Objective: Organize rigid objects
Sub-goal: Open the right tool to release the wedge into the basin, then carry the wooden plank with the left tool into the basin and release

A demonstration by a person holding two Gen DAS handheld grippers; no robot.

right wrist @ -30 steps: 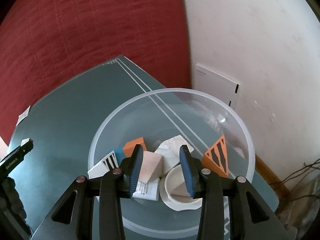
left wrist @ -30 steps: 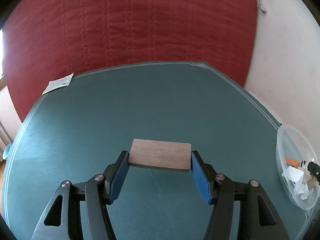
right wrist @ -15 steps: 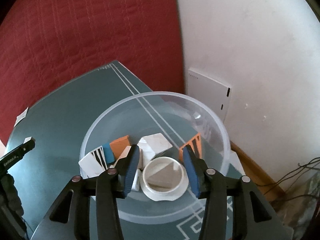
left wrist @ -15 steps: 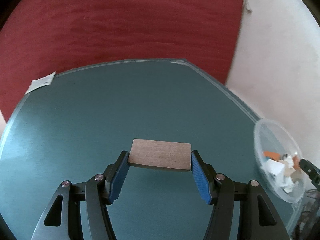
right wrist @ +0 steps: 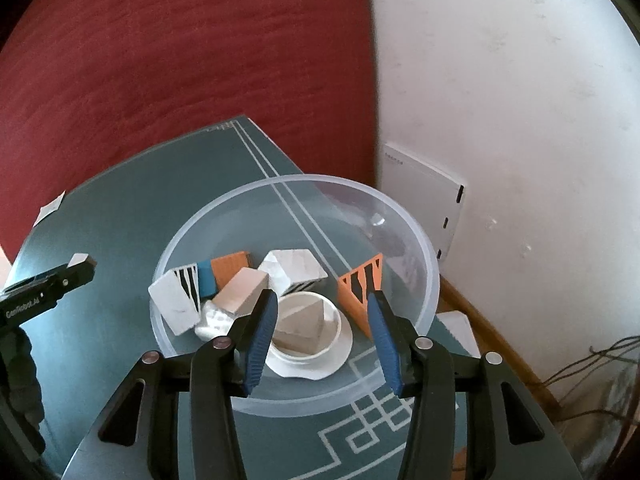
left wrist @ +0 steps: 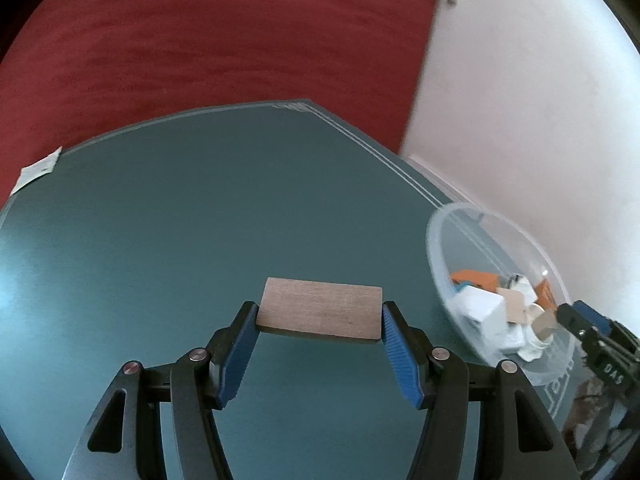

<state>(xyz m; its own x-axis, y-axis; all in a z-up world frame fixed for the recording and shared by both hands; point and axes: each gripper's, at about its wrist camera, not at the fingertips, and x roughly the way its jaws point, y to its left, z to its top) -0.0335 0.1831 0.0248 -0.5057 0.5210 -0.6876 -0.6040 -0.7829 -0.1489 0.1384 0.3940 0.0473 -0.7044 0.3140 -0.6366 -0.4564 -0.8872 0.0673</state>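
Observation:
My left gripper (left wrist: 319,312) is shut on a flat brown wooden block (left wrist: 320,310) and holds it above the teal table (left wrist: 168,220). A clear plastic bowl (left wrist: 440,264) with several blocks stands to its right. In the right wrist view my right gripper (right wrist: 322,312) is open and empty, raised over the bowl's (right wrist: 224,208) near side. Under it lie a white ring-shaped cup (right wrist: 308,334) with a wooden wedge inside, an orange striped wedge (right wrist: 362,284), a white cube (right wrist: 292,270) and a pale wooden block (right wrist: 240,290). The left gripper's fingertip (right wrist: 78,268) shows at the left.
The bowl stands near the table's right edge by a white wall (right wrist: 500,120). A red quilt (left wrist: 220,40) lies beyond the table. A paper slip (left wrist: 38,168) lies at the far left edge. A white booklet (right wrist: 420,184) leans against the wall. Cables (right wrist: 592,364) trail at the lower right.
My left gripper swung right with the wooden block, bringing the bowl closer. My right gripper let go of the pale wooden block into the bowl, opened wider and pulled back and up.

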